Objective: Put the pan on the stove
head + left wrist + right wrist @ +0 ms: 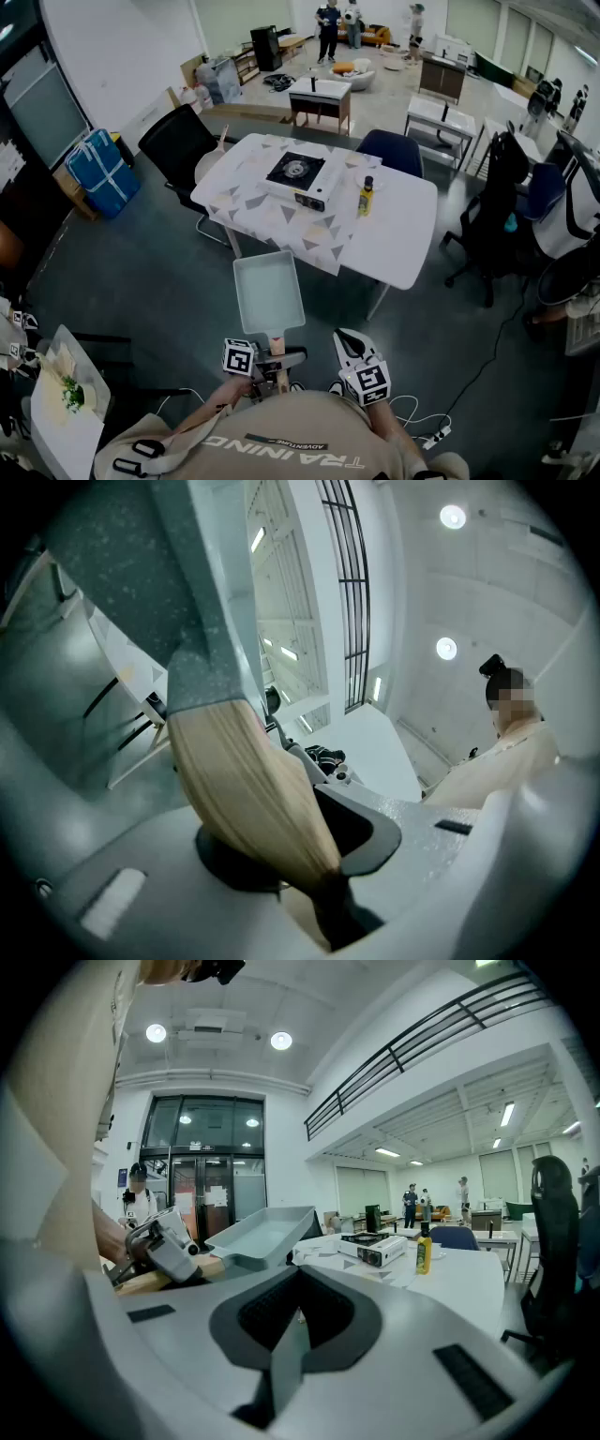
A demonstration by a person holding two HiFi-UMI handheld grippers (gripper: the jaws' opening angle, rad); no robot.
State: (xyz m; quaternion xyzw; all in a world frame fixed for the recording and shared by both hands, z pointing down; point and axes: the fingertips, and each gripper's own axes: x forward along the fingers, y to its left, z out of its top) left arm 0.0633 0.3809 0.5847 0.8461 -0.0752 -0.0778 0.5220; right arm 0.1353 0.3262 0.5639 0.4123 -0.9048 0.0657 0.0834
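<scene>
A rectangular grey-green pan (pixel 267 292) with a wooden handle (pixel 277 343) is held level in the air, short of the white table (pixel 394 234). My left gripper (pixel 273 361) is shut on that handle; in the left gripper view the handle (pixel 248 789) runs up from the jaws to the pan (pixel 187 592). The portable gas stove (pixel 295 178) sits on the table, far ahead of the pan. My right gripper (pixel 347 339) hovers to the right of the handle, shut and holding nothing. The right gripper view shows its closed jaws (pixel 291 1335), the pan (pixel 262 1237), the left gripper (pixel 164 1246) and the stove (pixel 375 1246).
A yellow bottle (pixel 367 197) stands right of the stove. A black chair (pixel 183 145) is at the table's left, a blue chair (pixel 394 150) behind it, another black chair (pixel 492 206) to the right. A blue bag (pixel 98 169) lies on the floor at left. A cable (pixel 431 431) trails near my feet.
</scene>
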